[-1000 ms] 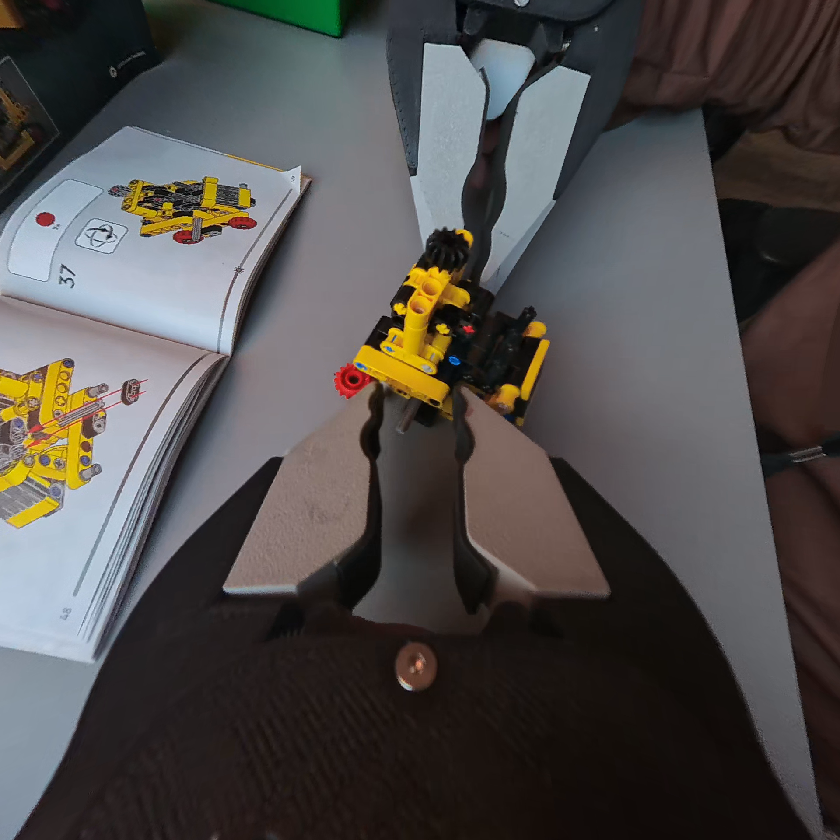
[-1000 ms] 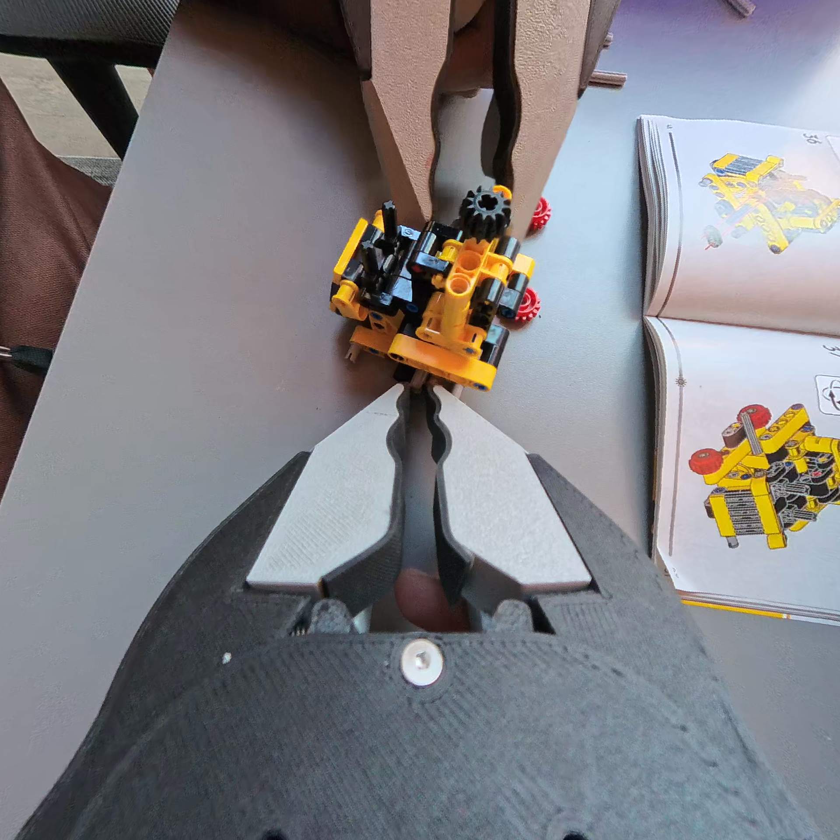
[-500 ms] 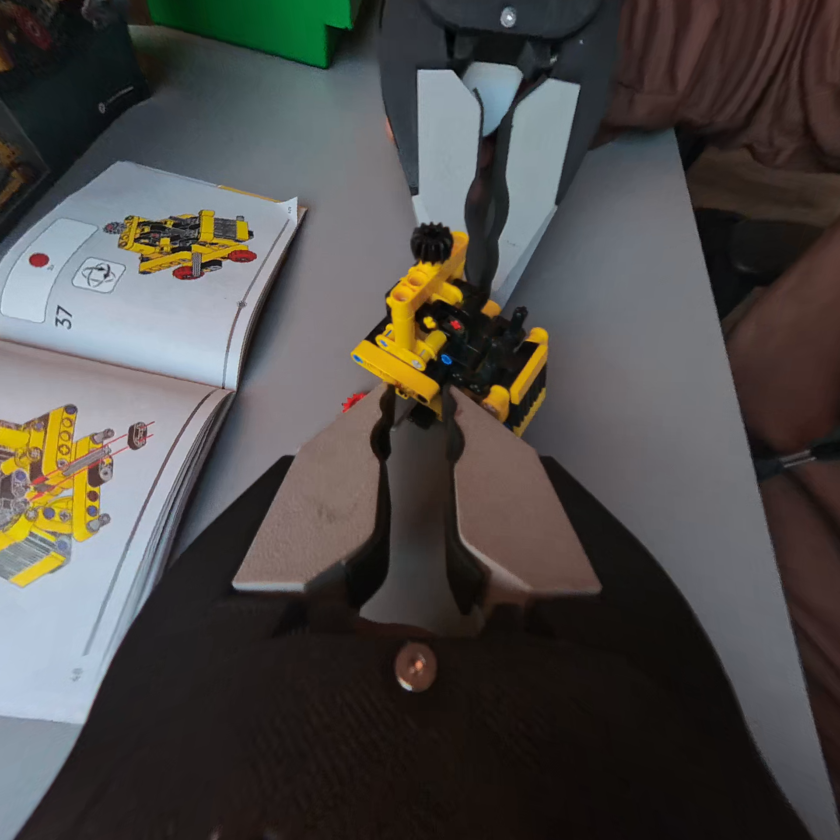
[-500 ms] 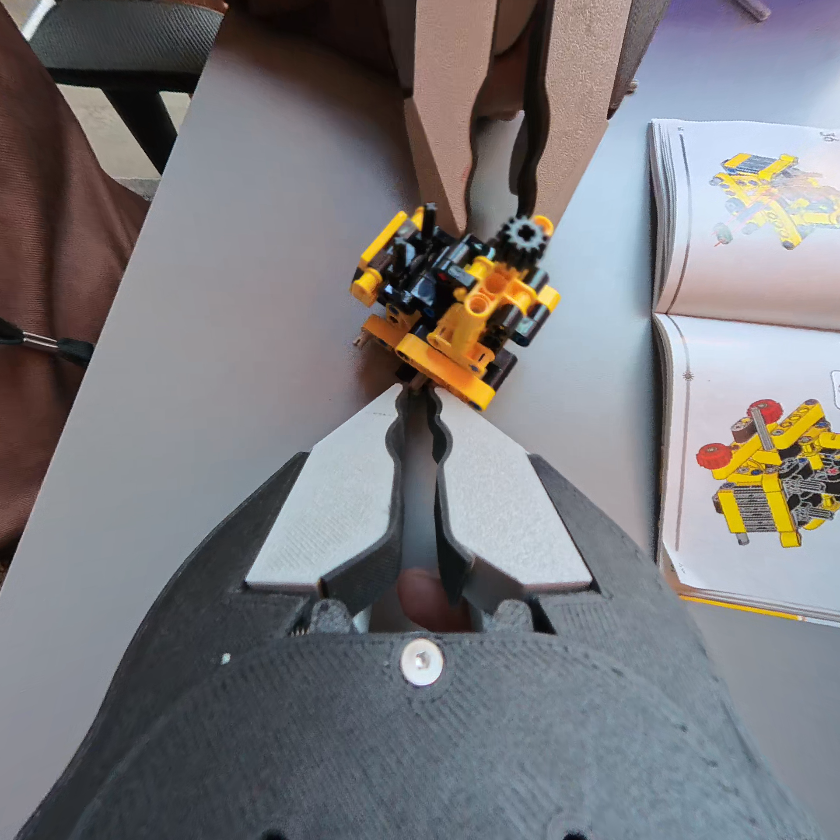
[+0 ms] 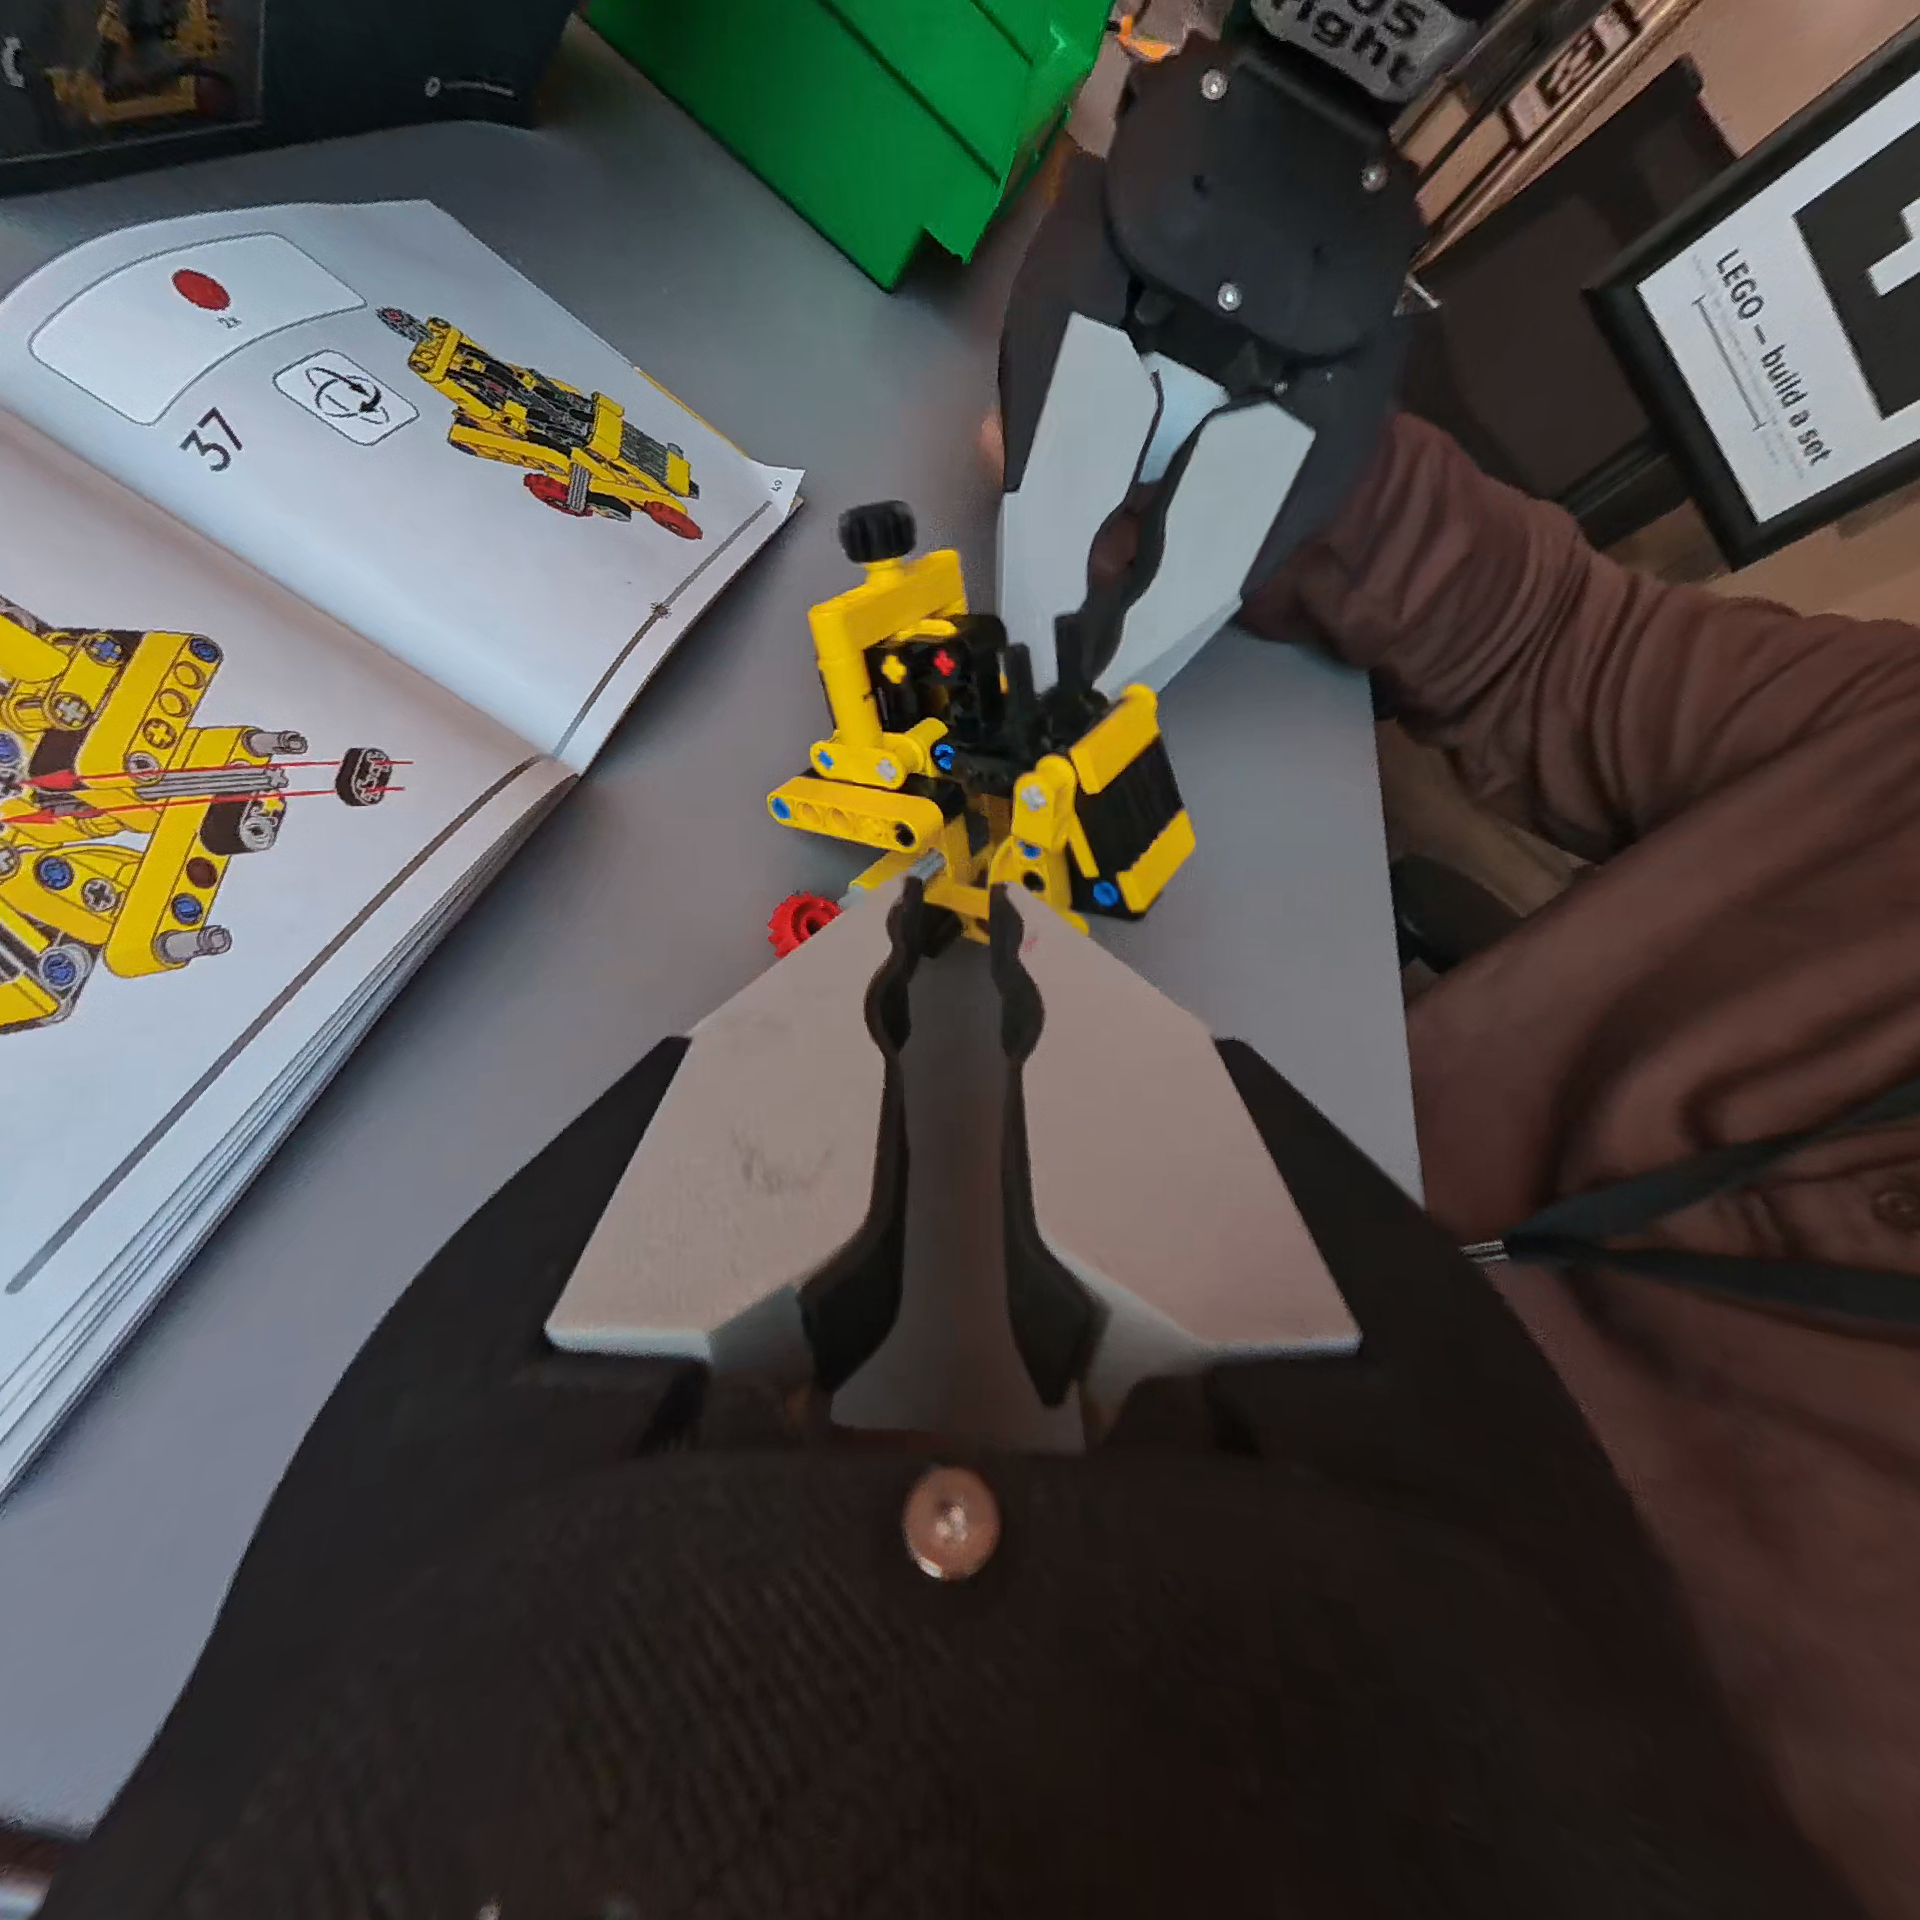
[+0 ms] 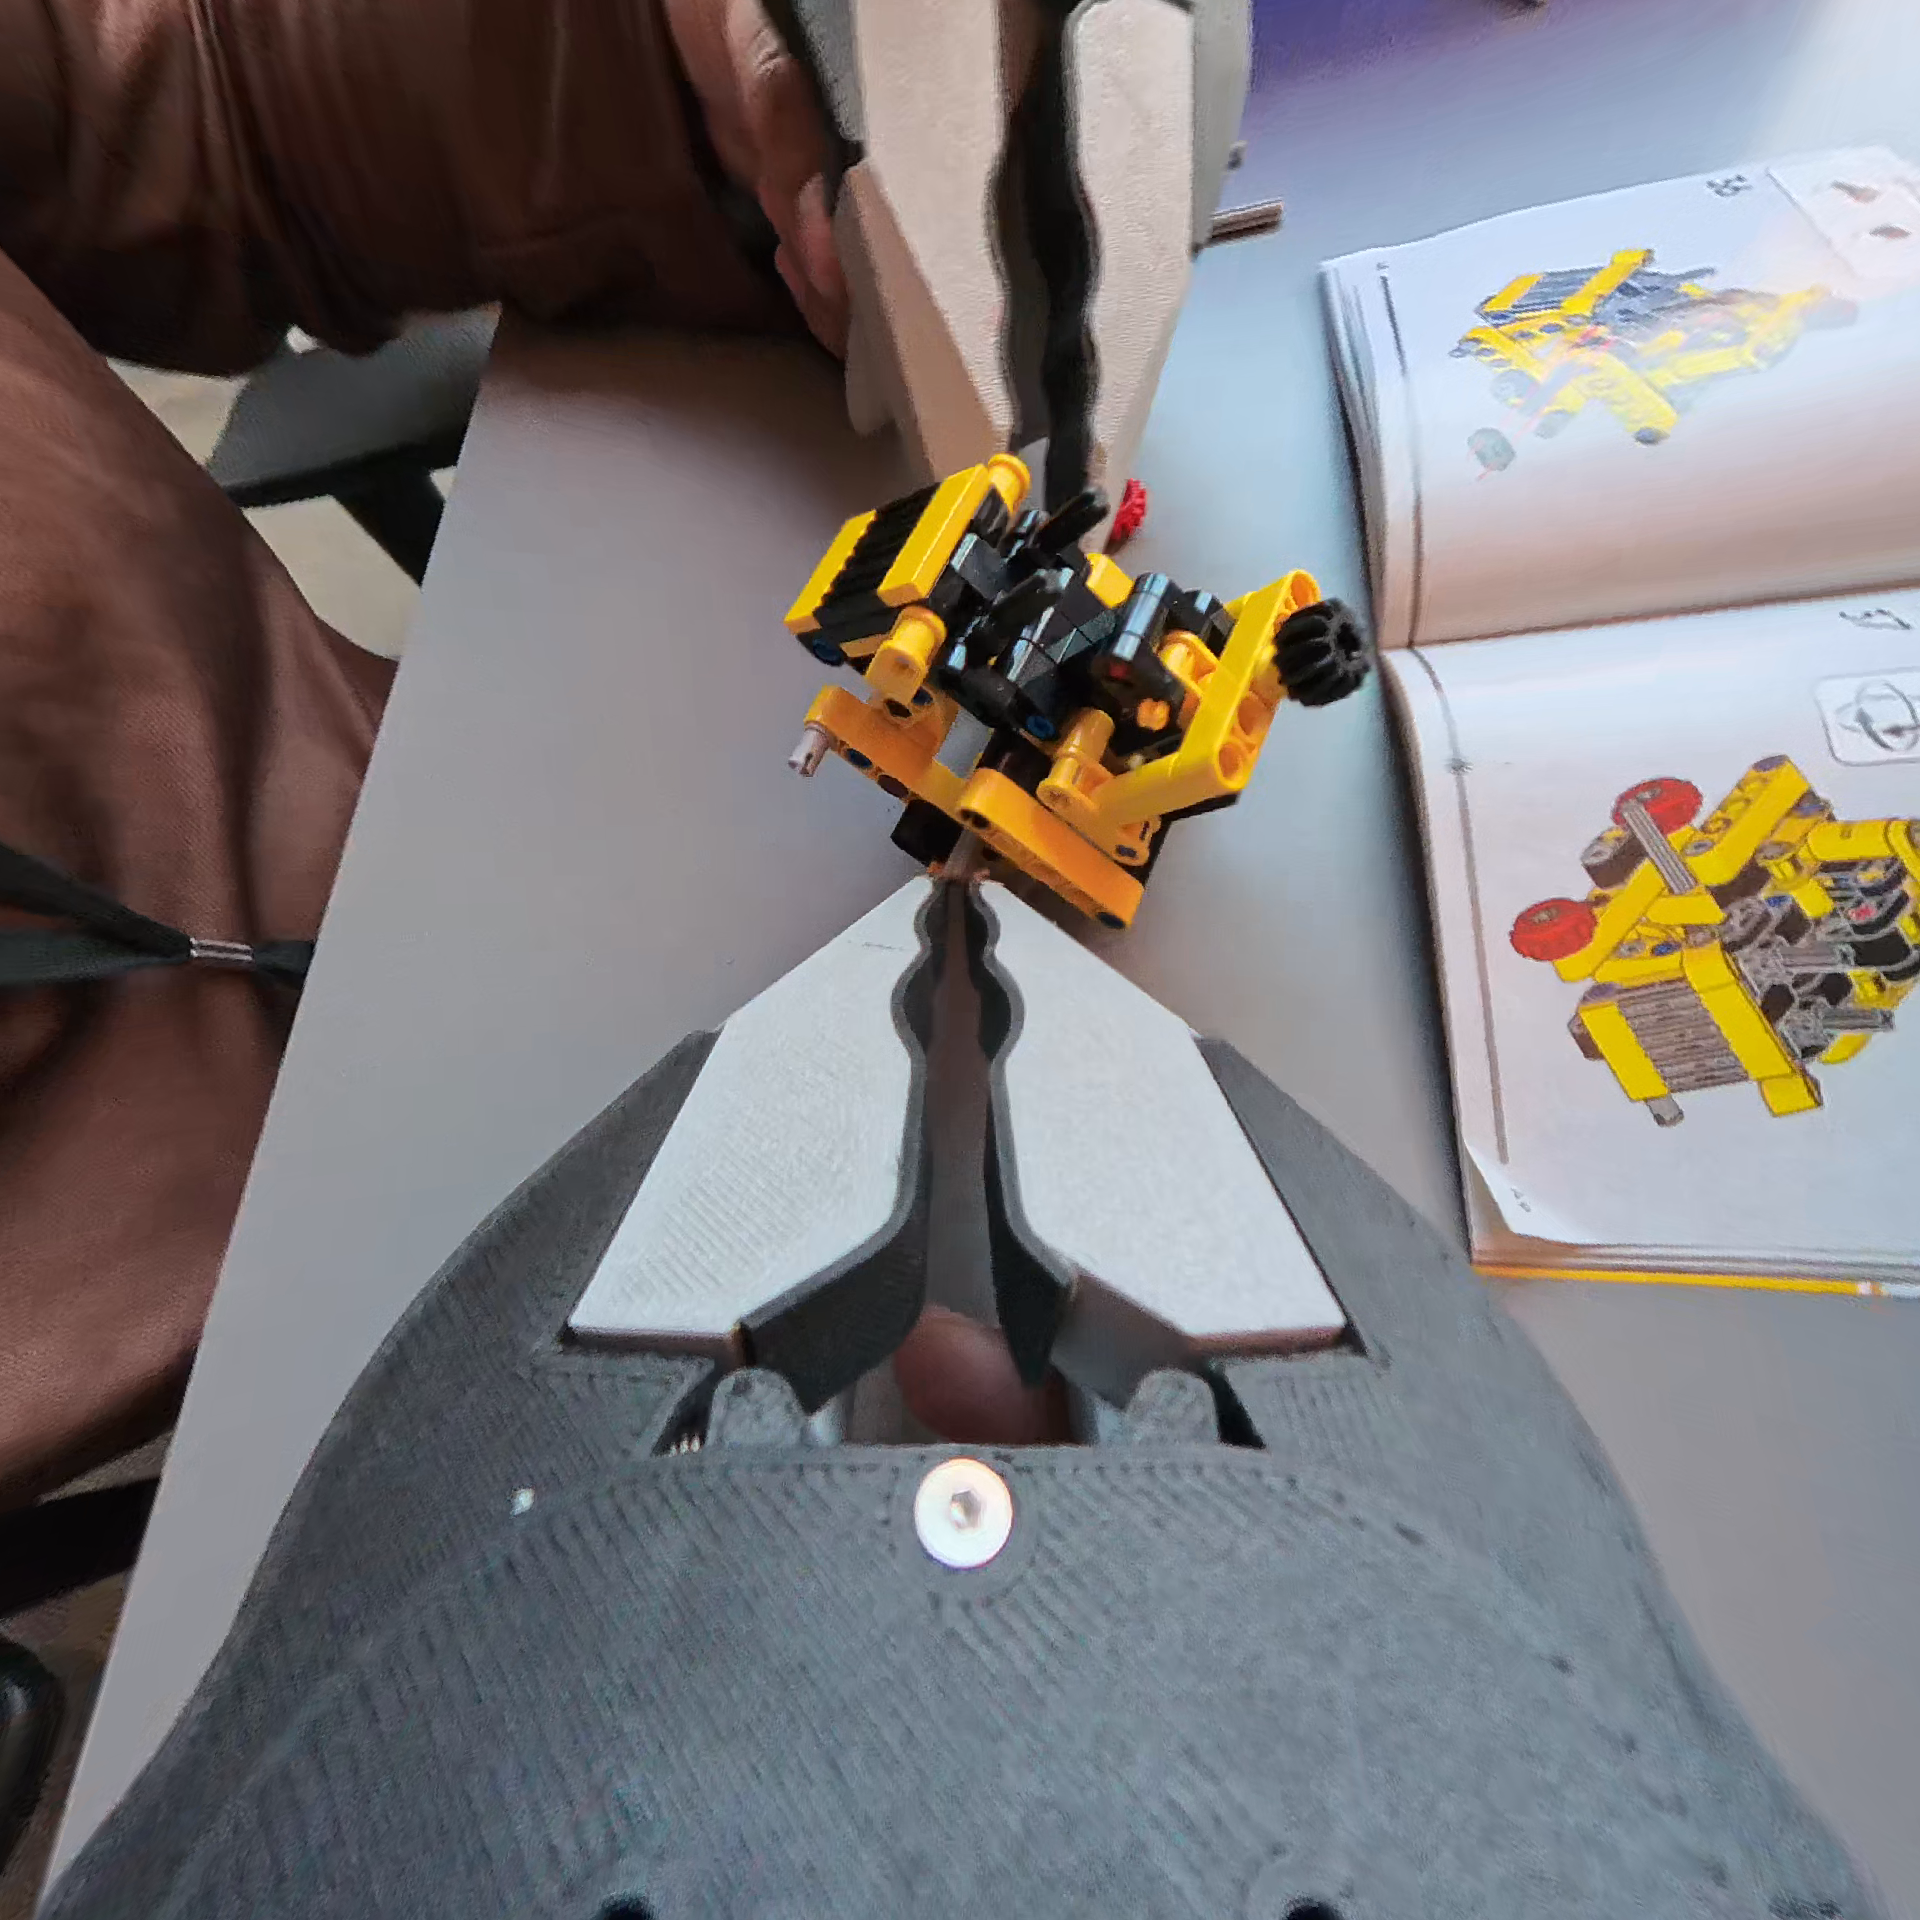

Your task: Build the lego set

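A: Where is the model?

B: Up in the air over the table, between both grippers. A second ago it lay flat there. Now it is lifted and turned, so the black gear sticks out sideways.

A: Who holds it?

B: The left gripper has its jaws a little apart, pinching the yellow bottom end. The right gripper has its jaws almost shut on a thin grey axle, I think; that spot is hard to see.

A: Which way does it point?

B: Its long side runs from the gear end to the black-and-yellow grille. The gear end faces the booklet.

A: What does the turn mean?

B: The page shows a turn sign, so that step looks done. A red bush waits on the table and may go on next.
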A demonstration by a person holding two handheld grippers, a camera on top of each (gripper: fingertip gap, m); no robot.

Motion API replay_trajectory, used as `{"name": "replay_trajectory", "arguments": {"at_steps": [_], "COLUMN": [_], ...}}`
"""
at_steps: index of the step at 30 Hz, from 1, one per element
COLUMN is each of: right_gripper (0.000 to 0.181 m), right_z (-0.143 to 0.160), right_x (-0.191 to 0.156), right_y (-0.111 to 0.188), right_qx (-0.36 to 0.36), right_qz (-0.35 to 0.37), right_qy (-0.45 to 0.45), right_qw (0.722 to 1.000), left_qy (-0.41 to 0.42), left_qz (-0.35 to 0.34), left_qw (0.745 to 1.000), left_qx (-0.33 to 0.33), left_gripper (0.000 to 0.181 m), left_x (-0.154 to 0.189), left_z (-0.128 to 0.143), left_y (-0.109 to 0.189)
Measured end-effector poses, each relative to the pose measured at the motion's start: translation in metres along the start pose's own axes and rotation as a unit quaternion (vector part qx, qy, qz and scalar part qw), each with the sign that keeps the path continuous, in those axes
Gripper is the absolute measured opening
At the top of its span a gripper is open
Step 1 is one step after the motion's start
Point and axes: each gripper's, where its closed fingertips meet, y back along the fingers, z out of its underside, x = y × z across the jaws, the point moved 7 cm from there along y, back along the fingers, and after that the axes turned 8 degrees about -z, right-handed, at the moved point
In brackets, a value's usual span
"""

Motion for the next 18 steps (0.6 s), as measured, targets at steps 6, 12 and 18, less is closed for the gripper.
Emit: {"name": "replay_trajectory", "arguments": {"at_steps": [6, 12, 18], "right_gripper": [0.0, 0.0, 0.006], "right_z": [0.004, 0.003, 0.005], "right_x": [0.007, 0.009, 0.001], "right_y": [0.005, 0.007, 0.005], "right_qx": [0.011, 0.022, 0.004], "right_qz": [-0.029, -0.034, -0.055], "right_qy": [-0.063, -0.074, -0.043], "right_qw": [0.998, 0.996, 0.998], "left_qy": [-0.08, -0.086, -0.144], "left_qz": [-0.029, -0.03, -0.046], "left_qw": [0.996, 0.995, 0.987], "left_qx": [-0.021, -0.038, -0.047], "left_gripper": [0.018, 0.024, 0.026], "left_x": [0.007, 0.007, 0.008], "left_z": [0.006, 0.01, 0.014], "left_y": [0.001, -0.001, 0.005]}}
